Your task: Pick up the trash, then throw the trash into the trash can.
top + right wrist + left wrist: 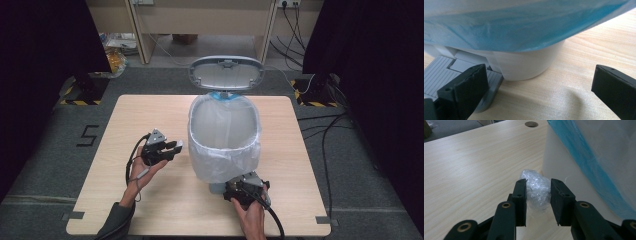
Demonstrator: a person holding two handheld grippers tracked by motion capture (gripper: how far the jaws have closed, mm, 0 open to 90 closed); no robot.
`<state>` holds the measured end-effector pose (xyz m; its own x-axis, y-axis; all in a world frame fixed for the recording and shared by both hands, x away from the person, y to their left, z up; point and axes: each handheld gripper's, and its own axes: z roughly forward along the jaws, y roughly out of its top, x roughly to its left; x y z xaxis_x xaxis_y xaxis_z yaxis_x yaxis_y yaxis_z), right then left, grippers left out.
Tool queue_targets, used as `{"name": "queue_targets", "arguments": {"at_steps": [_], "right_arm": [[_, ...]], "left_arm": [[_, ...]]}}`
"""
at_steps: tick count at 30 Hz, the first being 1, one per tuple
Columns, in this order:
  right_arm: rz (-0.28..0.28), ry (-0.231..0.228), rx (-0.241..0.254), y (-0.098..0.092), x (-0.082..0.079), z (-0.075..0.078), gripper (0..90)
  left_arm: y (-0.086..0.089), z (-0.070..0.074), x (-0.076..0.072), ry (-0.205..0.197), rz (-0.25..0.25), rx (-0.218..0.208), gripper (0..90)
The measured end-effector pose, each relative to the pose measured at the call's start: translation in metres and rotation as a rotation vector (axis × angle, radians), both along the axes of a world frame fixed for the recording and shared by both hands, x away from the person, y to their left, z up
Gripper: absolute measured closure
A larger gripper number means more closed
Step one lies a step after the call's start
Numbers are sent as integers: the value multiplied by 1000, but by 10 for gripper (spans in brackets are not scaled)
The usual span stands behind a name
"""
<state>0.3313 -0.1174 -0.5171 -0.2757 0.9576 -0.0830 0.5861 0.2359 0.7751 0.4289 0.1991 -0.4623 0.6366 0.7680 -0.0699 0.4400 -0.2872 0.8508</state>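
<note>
A crumpled wad of clear plastic wrap (536,188) sits pinched between the black jaws of my left gripper (538,184), which is shut on it. In the high view this left gripper (172,147) is just left of the white pedal bin (220,160), whose lid (226,72) stands up. A thin white-and-blue liner bag (524,30) hangs over the bin's rim. My right gripper (245,187) is low at the bin's near side. Its jaws (541,72) stand wide open with nothing between them, and the grey ribbed foot pedal (441,72) lies by one jaw.
The bin stands mid-table on a light wooden table (150,110) with bare wood left and right of it. A round cable hole (531,124) is in the tabletop. Dark curtains flank the table, and cables run over the floor on the right (325,135).
</note>
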Motion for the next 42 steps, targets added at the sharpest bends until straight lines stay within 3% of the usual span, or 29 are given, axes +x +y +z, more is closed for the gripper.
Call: {"name": "queue_targets", "arguments": {"at_steps": [13,27,36,42], "right_arm": [[1,-4,-7,2,1,0,9],[2,-5,-6,1,1,0,9],[10,-2,-7,0,2,0,9],[11,-4,-8,0,2,0,9]], "left_arm": [[5,18,-15,-7,3,-2,665],[10,37,-25,-26,-6,-45,665],[19,59,-27,-90,2,-78,666],[23,69,-25,-109,11,-106,667]]}}
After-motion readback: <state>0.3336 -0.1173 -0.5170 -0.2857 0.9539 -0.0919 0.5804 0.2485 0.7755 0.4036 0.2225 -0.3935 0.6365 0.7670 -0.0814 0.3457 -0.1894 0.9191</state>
